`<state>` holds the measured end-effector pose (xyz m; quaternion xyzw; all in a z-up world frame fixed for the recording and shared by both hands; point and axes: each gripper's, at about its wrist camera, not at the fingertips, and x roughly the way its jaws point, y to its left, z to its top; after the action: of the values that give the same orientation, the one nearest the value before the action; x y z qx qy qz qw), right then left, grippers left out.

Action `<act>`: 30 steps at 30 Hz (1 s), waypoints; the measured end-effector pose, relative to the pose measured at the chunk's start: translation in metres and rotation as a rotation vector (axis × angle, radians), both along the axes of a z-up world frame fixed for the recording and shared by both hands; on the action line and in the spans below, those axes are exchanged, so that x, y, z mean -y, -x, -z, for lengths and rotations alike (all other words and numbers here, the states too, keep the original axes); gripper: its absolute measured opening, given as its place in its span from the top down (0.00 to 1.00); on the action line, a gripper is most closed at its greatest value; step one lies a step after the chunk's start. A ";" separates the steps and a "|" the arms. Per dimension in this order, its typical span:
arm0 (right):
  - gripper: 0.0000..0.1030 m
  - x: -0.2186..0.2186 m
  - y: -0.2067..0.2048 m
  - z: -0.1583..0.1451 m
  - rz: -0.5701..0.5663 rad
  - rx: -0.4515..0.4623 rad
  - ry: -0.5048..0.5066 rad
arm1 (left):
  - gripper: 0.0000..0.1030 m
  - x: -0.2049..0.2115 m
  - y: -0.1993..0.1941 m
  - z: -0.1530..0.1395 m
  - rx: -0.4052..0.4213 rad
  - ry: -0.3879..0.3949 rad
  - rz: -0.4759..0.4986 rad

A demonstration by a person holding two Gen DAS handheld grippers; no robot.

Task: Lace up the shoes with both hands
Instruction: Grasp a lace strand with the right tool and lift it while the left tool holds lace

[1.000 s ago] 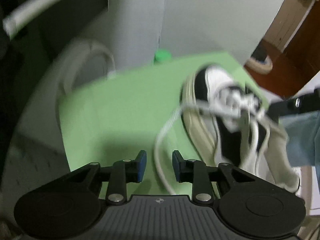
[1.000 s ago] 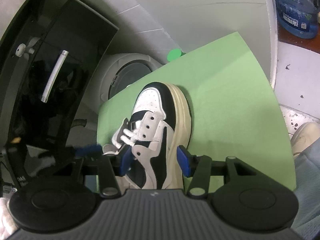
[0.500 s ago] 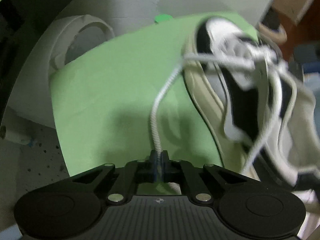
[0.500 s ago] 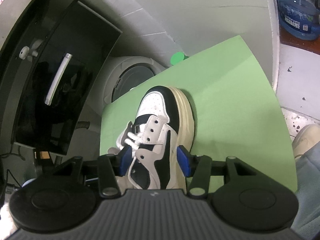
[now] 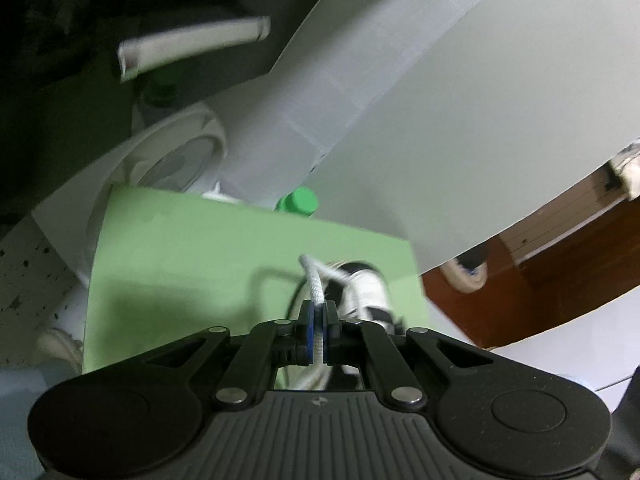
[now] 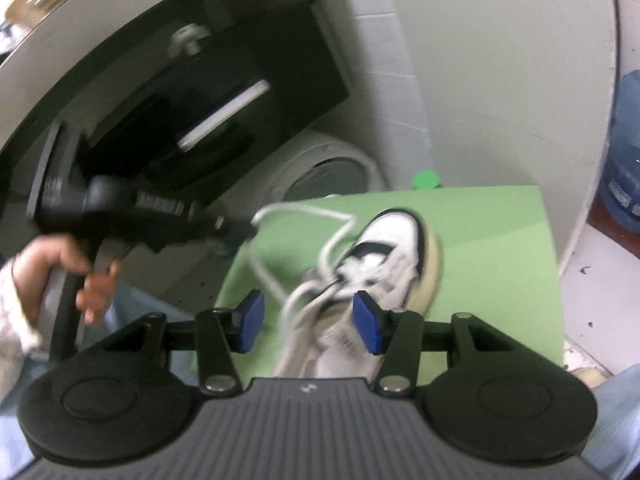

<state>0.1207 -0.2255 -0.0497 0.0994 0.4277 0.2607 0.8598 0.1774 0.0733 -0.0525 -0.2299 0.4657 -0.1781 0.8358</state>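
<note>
A green mat (image 6: 480,240) covers the surface, its far edge by a white round appliance (image 6: 328,172) and grey wall. The shoe (image 6: 384,264) lies on it; the left gripper (image 5: 319,316) pinches the white lace (image 5: 314,280), the right gripper (image 6: 308,316) gapes over the shoe

We see dim, flat indoor light in both views, with a soft shadow on the green mat (image 5: 192,264) at about seven o'clock. Motion blur smears the shoe (image 6: 384,264) and its lace (image 6: 304,212), while the person's hand (image 6: 60,276) at nine o'clock is soft. Fisheye distortion bends the walls toward every edge.
</note>
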 end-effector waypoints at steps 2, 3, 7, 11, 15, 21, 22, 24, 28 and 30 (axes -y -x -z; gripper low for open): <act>0.48 -0.008 0.007 -0.004 -0.027 0.027 0.028 | 0.97 -0.004 0.001 -0.011 0.011 0.043 -0.006; 0.48 -0.011 0.008 -0.005 -0.040 0.037 0.040 | 0.97 -0.007 0.001 -0.015 0.012 0.069 -0.011; 0.48 -0.023 0.014 -0.005 -0.083 0.063 0.086 | 0.97 -0.018 0.008 -0.035 0.002 0.182 -0.029; 0.48 -0.032 0.017 -0.004 -0.114 0.090 0.110 | 0.97 -0.025 0.007 -0.050 -0.011 0.263 -0.034; 0.52 -0.033 0.016 -0.004 -0.115 0.114 0.115 | 0.97 -0.028 0.004 -0.060 -0.045 0.335 -0.030; 0.59 -0.030 0.012 -0.004 -0.107 0.132 0.074 | 0.97 -0.020 0.002 -0.067 -0.073 0.313 0.011; 0.64 -0.029 0.011 -0.003 -0.101 0.129 0.074 | 0.97 -0.019 0.002 -0.067 -0.076 0.310 0.014; 0.79 -0.028 0.009 -0.002 -0.098 0.114 0.064 | 0.97 -0.017 0.000 -0.066 -0.080 0.304 0.020; 0.88 -0.028 0.006 0.001 -0.113 0.088 0.047 | 0.97 -0.015 -0.002 -0.065 -0.086 0.297 0.022; 0.97 -0.028 0.007 -0.001 -0.121 0.091 0.033 | 0.97 -0.015 -0.003 -0.064 -0.086 0.285 0.017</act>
<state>0.1137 -0.1975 -0.0491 0.0471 0.3977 0.3095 0.8624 0.1801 0.0883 0.0117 -0.3497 0.4732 -0.2397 0.7723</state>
